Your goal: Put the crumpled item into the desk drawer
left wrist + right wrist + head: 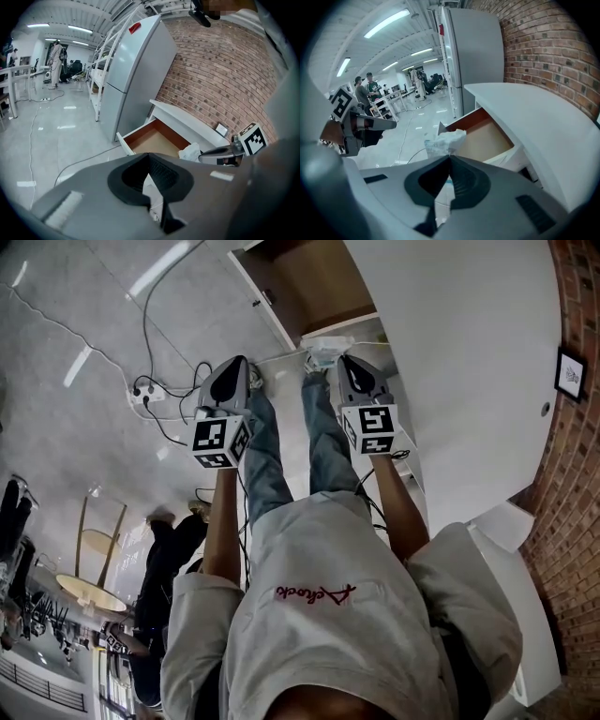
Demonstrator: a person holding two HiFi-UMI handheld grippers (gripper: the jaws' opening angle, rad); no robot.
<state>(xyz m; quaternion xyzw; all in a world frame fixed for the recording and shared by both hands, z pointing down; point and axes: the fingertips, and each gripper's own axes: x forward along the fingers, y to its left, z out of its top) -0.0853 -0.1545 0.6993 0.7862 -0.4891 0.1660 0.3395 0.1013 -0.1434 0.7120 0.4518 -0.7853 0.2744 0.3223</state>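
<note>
A crumpled white item [443, 139] is pinched at the tip of my right gripper [450, 158], whose jaws are shut on it. In the head view the crumpled item [325, 350] hangs at the front edge of the open desk drawer [314, 287]. The drawer [485, 136] has a brown wooden inside and looks empty. My left gripper [149, 157] is shut on nothing and is held beside the right gripper [225, 154], to the left of the drawer [152, 138]. From the left gripper view the crumpled item [191, 152] sits just in front of the drawer.
The white desk top [469, 352] runs along a brick wall [220, 70] with a small picture frame [570, 373]. A tall grey fridge [136, 70] stands beyond the desk. Cables and a power strip [145, 395] lie on the glossy floor. People stand far off [365, 89].
</note>
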